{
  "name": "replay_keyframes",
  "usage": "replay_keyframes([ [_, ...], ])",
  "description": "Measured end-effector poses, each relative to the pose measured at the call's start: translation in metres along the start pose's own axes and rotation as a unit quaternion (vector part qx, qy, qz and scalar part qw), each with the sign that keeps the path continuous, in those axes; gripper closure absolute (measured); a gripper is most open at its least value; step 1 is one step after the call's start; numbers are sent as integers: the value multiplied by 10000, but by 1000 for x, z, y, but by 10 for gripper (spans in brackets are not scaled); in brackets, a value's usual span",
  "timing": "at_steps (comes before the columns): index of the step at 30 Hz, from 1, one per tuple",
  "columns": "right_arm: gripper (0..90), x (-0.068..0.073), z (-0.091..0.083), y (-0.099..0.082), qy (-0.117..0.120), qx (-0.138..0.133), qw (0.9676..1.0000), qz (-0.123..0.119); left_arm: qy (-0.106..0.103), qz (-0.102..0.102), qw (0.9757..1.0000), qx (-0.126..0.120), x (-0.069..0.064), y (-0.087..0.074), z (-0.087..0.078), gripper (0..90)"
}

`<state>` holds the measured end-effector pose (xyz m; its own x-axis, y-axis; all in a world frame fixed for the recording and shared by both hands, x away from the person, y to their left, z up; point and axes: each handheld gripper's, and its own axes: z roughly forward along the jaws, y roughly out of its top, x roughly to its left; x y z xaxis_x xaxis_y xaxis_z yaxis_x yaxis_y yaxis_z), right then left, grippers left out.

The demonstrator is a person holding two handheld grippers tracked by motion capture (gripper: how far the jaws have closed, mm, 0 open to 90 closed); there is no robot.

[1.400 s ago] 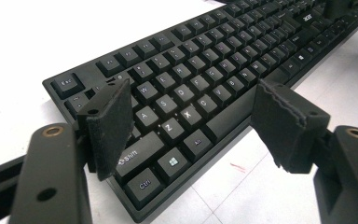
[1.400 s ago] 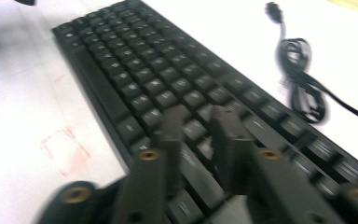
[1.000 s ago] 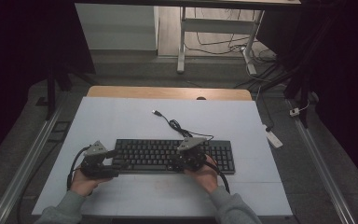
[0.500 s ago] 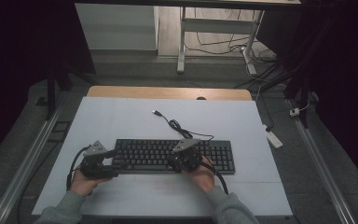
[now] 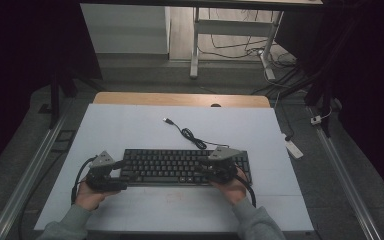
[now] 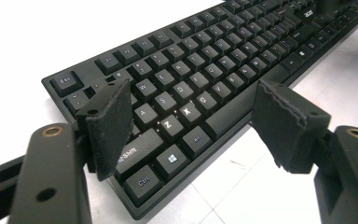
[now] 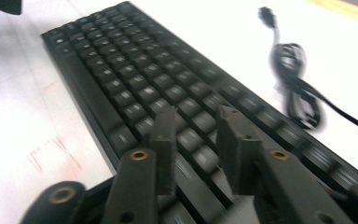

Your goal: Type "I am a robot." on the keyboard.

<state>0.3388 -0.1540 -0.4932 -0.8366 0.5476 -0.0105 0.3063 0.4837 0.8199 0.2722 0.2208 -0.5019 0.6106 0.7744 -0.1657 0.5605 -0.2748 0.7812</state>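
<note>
White bench point(image 5: 130, 130) carries the keyboard point(image 5: 180, 167) low in the frame; left gripper point(image 6: 191, 121) fingers spread around its corner, right gripper point(image 7: 193, 140) fingers just opening over the keys, nothing gripped; moving it looks unstarted

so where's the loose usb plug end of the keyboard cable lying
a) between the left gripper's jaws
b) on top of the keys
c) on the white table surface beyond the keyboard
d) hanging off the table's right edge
c: in the high view the usb plug lies on the white table surface, beyond the keyboard, with the coiled cable trailing back toward it.
</note>
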Motion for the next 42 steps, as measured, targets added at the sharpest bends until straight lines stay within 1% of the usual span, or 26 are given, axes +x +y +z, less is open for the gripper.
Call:
replay_keyframes([
  [3,611,-9,-15,-9,-163,-65,9998,110,6,12,10000,11,0,0,1,290],
  [6,578,-16,-25,-15,-239,-147,9994,189,7,21,10000,12,0,0,2,290],
  [11,534,-23,-37,-24,-329,-193,9990,229,19,17,10000,2,0,0,1,289],
  [13,526,-25,-41,-29,-353,-222,9989,215,23,36,10000,4,-1,0,1,289],
  [16,519,-27,-50,-36,-440,-176,9987,177,13,40,10000,-2,-1,-3,0,289],
  [18,516,-30,-56,-41,-459,-186,9985,213,20,37,10000,-3,-2,-5,-1,289],
  [21,514,-34,-64,-47,-557,-220,9979,258,31,40,10000,3,-2,-6,-2,289],
  [24,514,-36,-71,-53,-638,-182,9974,266,29,33,10000,-1,-3,-8,-3,289],
  [26,514,-37,-75,-57,-647,-234,9972,299,31,31,10000,-2,-2,-9,-3,289],
  [30,514,-40,-83,-64,-715,-197,9967,333,45,23,10000,15,-2,-11,-4,288],
  [33,514,-42,-87,-69,-730,-226,9964,369,50,15,10000,19,-2,-11,-4,288],
  [34,514,-42,-89,-69,-734,-195,9964,374,53,19,10000,22,-2,-11,-4,288],
  [42,514,-42,-87,-70,-731,-209,9965,334,42,39,10000,36,-2,-12,-3,287],
])
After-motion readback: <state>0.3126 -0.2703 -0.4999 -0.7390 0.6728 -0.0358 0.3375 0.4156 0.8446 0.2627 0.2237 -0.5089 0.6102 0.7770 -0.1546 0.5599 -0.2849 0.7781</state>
